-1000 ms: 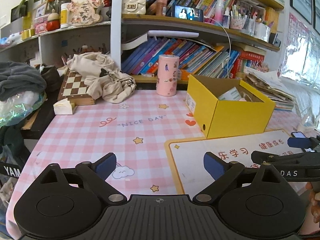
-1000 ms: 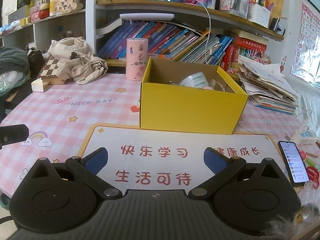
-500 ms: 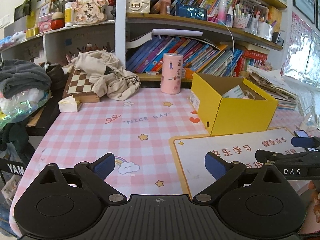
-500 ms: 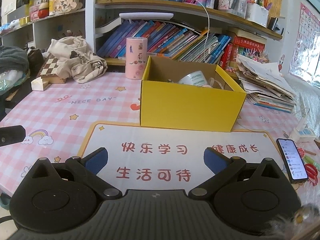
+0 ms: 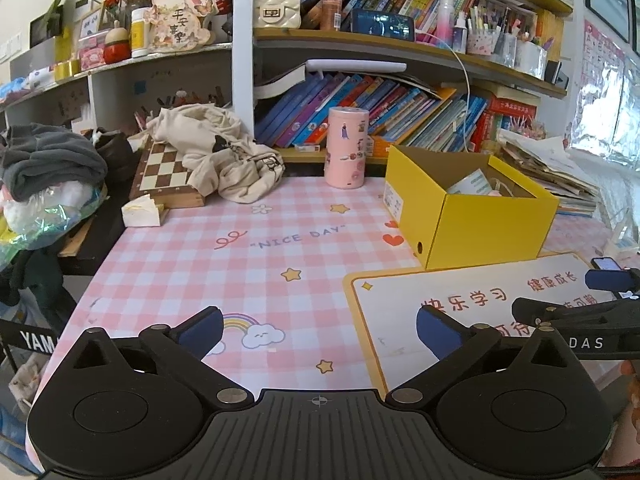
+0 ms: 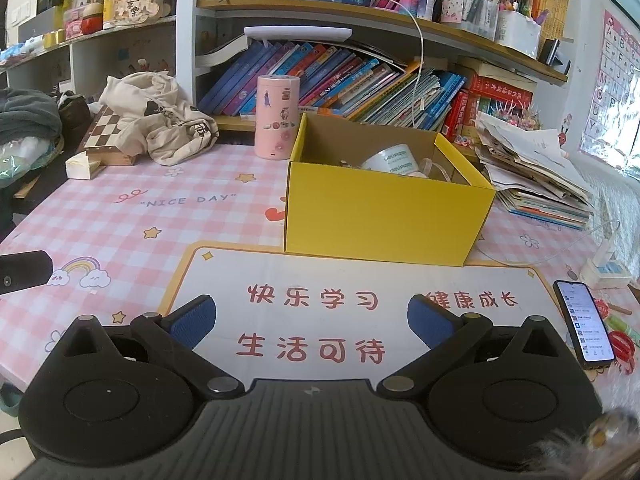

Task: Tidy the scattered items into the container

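The left gripper [image 5: 318,330] is empty, its jaws opening toward full spread. The right gripper [image 6: 310,320] is released and empty over the white mat [image 6: 360,280]. Directly behind the mat stands the yellow cardboard box [image 6: 380,208], the container, already holding a white tape roll [image 6: 394,160]. Left of the box, at the table's [image 5: 240,264] far edge, stands the pink cylindrical tin [image 5: 346,148]: rigid, probably light, smooth-walled; grasp it across the middle. Beyond, a cream garment [image 5: 216,152] lies on a chessboard [image 5: 164,176]: soft, pinch a fold. Compared with a second ago, the left view sits slightly further back from the box.
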`<action>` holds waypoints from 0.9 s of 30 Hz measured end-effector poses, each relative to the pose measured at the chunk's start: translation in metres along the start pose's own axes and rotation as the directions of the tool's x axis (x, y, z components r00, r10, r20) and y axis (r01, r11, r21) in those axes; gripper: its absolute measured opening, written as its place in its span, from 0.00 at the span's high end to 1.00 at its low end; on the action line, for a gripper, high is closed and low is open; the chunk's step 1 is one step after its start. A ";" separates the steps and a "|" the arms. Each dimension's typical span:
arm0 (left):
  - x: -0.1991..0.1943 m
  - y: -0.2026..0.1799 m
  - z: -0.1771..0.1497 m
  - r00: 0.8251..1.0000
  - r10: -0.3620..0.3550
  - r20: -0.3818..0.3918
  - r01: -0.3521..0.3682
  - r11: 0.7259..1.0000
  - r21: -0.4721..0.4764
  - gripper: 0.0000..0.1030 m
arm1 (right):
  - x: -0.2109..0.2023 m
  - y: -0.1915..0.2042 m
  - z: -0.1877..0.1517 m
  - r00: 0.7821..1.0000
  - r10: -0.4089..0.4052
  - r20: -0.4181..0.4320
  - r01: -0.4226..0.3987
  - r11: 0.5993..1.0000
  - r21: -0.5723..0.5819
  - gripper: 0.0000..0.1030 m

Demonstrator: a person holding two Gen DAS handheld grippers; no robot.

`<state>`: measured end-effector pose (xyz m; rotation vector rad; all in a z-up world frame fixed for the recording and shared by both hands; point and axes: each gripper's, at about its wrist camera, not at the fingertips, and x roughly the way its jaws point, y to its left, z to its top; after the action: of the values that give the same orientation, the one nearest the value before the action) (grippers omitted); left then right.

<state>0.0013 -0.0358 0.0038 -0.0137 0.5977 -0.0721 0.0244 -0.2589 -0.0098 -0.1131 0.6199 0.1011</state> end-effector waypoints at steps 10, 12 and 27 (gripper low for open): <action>0.000 0.000 0.000 1.000 -0.007 -0.001 0.007 1.000 0.002 0.00 | 0.000 0.000 0.001 1.000 0.004 -0.005 -0.004 1.000 -0.001 0.00; 0.000 -0.001 0.000 1.000 -0.007 -0.004 0.007 1.000 0.002 0.00 | 0.000 0.001 0.001 1.000 0.006 -0.006 -0.006 1.000 -0.003 0.00; 0.001 -0.006 -0.002 1.000 -0.010 -0.025 0.010 1.000 -0.006 0.00 | 0.001 0.003 -0.001 1.000 0.007 -0.015 -0.007 1.000 0.002 0.00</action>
<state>0.0006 -0.0419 0.0019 -0.0215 0.6232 -0.0802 0.0240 -0.2562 -0.0111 -0.1098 0.6352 0.1062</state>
